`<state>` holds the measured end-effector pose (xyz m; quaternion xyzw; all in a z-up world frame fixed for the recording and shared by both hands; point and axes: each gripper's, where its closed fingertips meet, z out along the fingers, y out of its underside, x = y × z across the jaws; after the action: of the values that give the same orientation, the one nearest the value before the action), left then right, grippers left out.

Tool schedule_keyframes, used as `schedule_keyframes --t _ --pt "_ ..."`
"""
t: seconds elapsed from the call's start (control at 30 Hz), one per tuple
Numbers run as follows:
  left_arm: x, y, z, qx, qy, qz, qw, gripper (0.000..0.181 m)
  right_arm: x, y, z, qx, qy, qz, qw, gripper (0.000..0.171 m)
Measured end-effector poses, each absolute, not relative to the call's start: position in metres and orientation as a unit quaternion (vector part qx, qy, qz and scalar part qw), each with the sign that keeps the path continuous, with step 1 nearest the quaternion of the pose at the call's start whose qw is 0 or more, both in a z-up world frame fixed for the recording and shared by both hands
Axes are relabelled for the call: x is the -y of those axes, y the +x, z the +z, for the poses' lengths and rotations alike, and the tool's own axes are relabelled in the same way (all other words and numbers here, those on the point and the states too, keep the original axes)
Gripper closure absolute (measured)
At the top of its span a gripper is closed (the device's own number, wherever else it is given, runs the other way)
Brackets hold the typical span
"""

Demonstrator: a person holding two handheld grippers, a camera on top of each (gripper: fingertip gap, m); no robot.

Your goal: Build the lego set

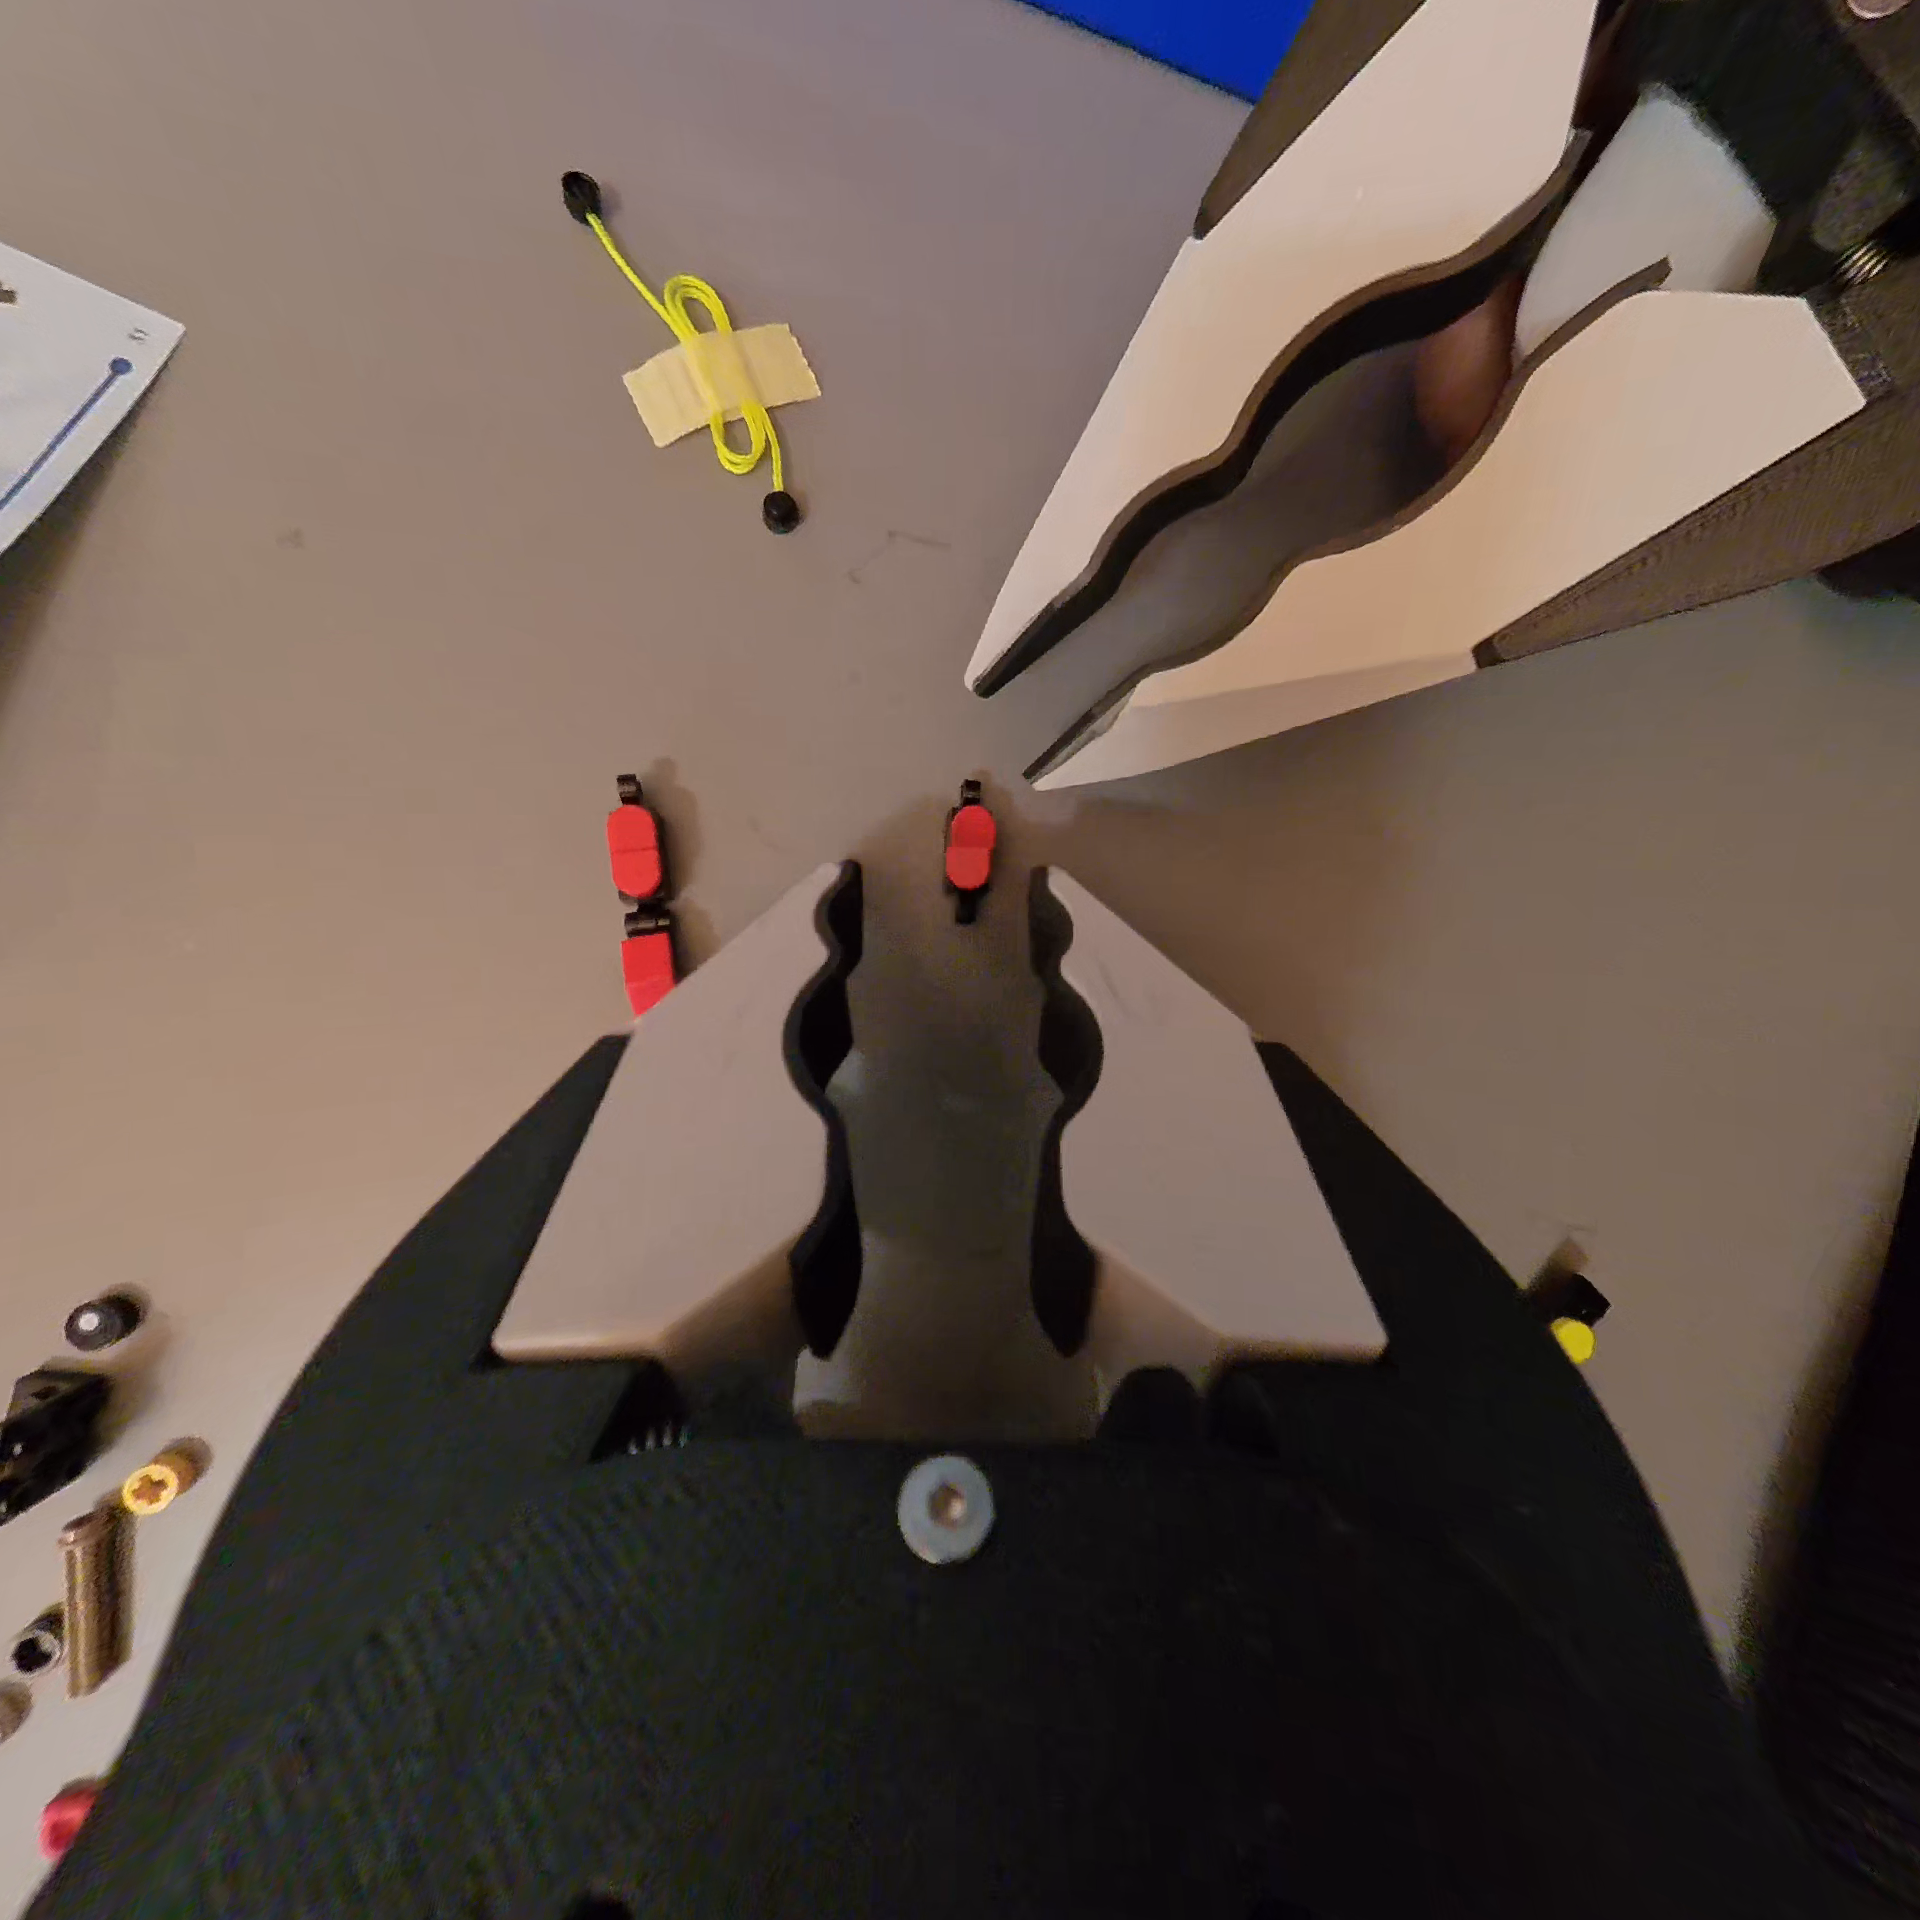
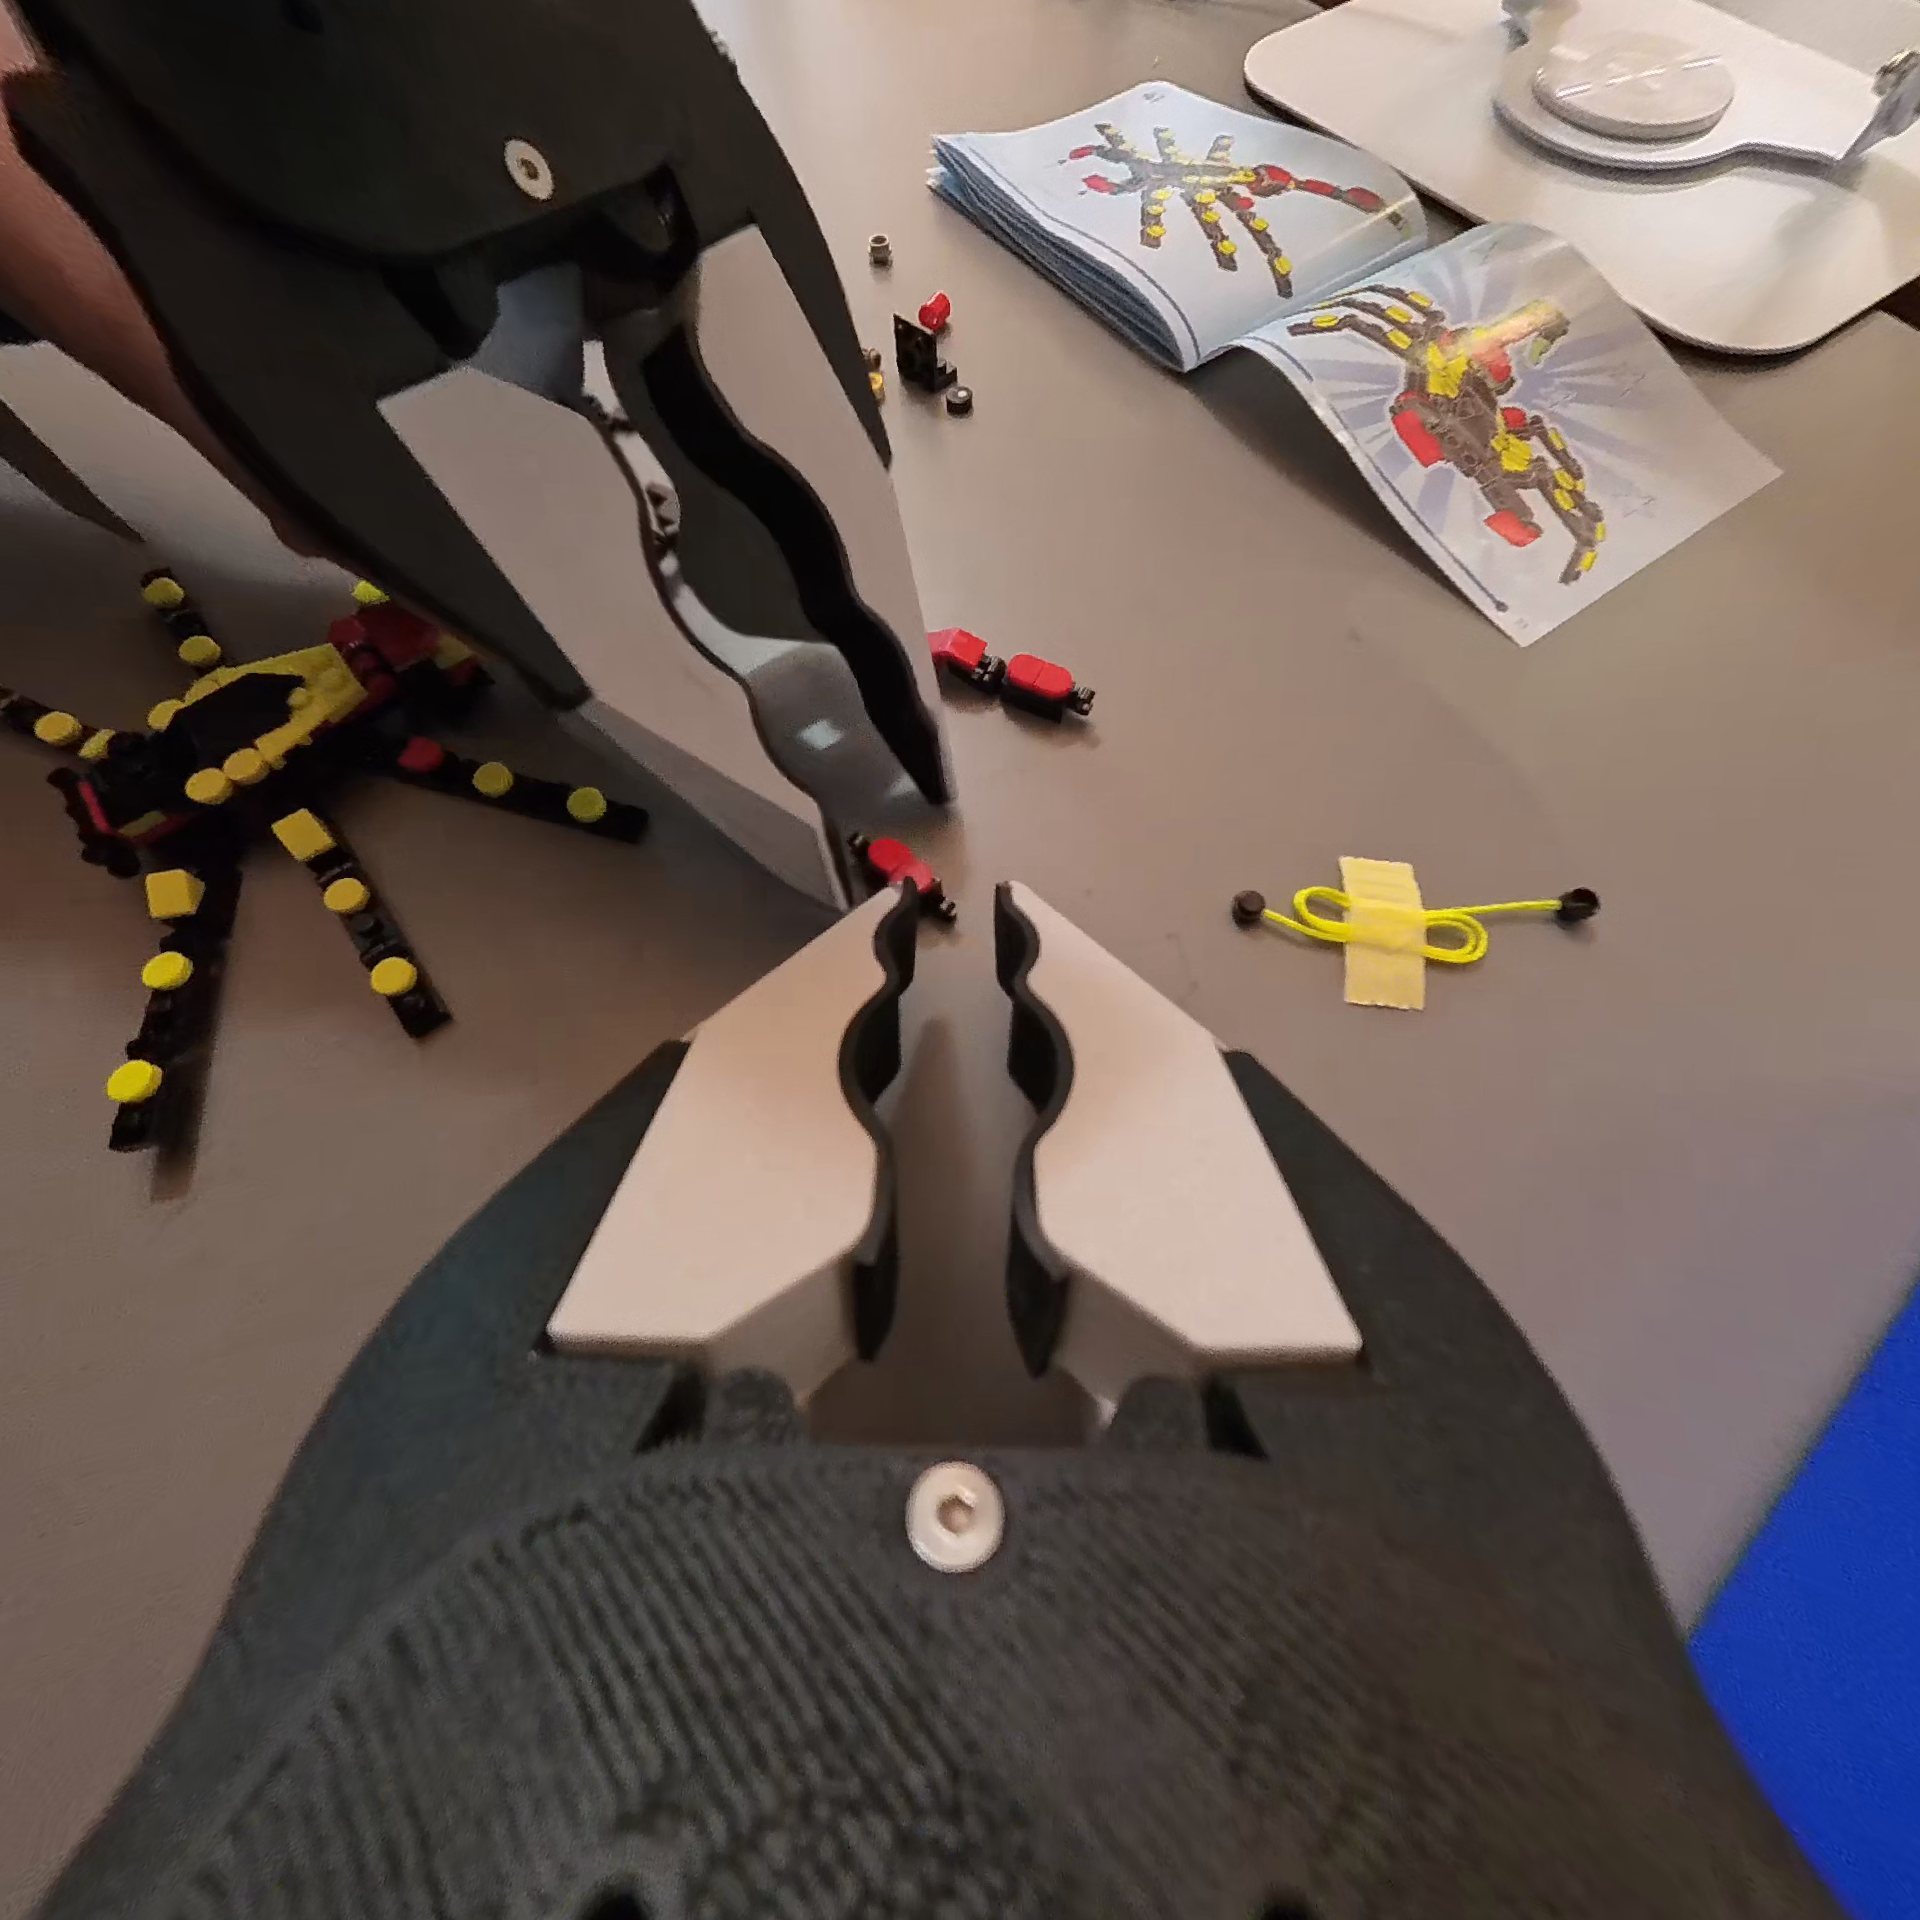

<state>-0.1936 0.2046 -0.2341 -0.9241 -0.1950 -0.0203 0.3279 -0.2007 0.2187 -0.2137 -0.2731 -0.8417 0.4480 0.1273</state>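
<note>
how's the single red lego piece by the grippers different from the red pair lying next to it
The single red piece is one segment; the red pair is two segments joined end to end. The single piece lies just ahead of the open left gripper; the pair lies apart, beside it. Both are red on black and rest on the table.

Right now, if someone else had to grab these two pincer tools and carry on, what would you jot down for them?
Left gripper: open, empty, tips either side of a small red-and-black piece lying on the table.
Right gripper: open, empty, tips close to the same piece.
A longer two-segment red limb lies just beside it.
The black-and-yellow spider model sits largely built on the table, legs spread.
Instruction booklet lies open; loose small parts near it; yellow cord taped up, unused.
Left to do: probably pick up the red piece, join the red parts, attach them to the model.
</note>
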Motion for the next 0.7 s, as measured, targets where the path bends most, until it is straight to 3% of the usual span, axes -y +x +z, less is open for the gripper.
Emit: schedule_keyframes --t 0.47,0.6,0.7 --pt "-0.202 -0.191 -0.236 0.179 -0.923 0.004 0.339 0.157 -0.211 -0.196 -0.220 0.864 -0.229 0.427 0.138 0.149" --pt "-0.204 -0.193 -0.236 0.180 -0.923 0.002 0.341 0.174 -0.211 -0.199 -0.229 0.883 -0.199 0.394 0.160 0.145" --pt "-0.205 -0.190 -0.236 0.190 -0.918 -0.027 0.348 0.175 -0.211 -0.200 -0.229 0.886 -0.176 0.391 0.175 0.143"
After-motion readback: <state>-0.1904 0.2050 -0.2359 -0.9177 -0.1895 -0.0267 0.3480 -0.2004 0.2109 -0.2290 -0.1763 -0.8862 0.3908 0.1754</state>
